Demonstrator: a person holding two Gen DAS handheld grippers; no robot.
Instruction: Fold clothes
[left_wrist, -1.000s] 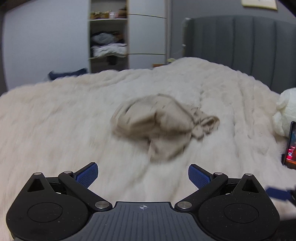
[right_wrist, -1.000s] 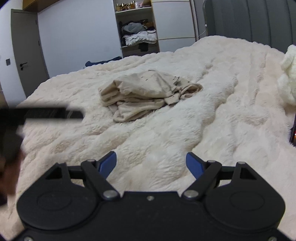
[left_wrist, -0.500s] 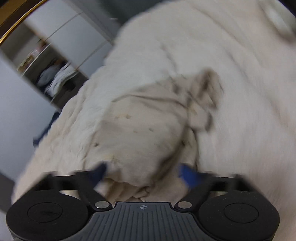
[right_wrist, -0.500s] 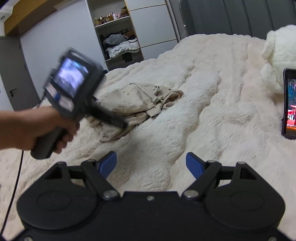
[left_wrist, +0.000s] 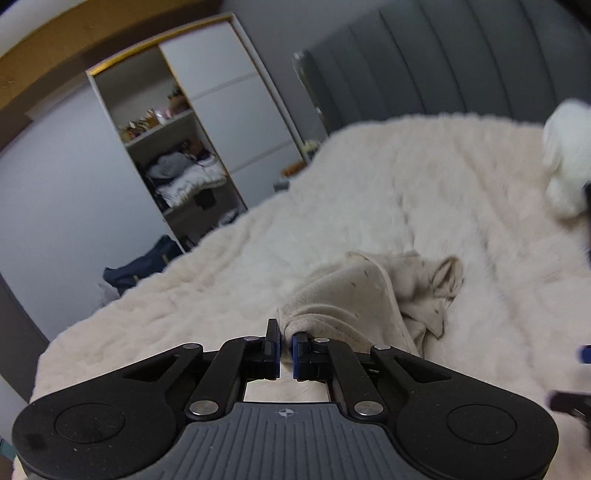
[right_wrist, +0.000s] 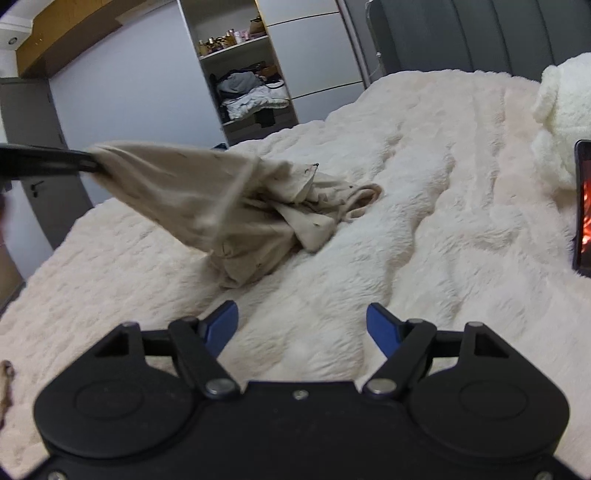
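Left gripper now raised, jaws clenched on beige garment edge, right gripper jaws wide, closing, nothing between.

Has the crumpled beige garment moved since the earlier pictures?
Yes. The left gripper, shut on the beige garment, has lifted one end off the cream fluffy blanket, leftward toward the grey door.

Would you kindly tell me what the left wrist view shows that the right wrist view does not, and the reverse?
Only the left wrist view shows the left tool up close, shut on an edge of the beige garment.

Only the right wrist view shows the right tool, its jaws closing with nothing between them, and a lit screen at the right edge.

Both show the garment partly lifted off the fluffy blanket, the white plush toy and the open shelves.
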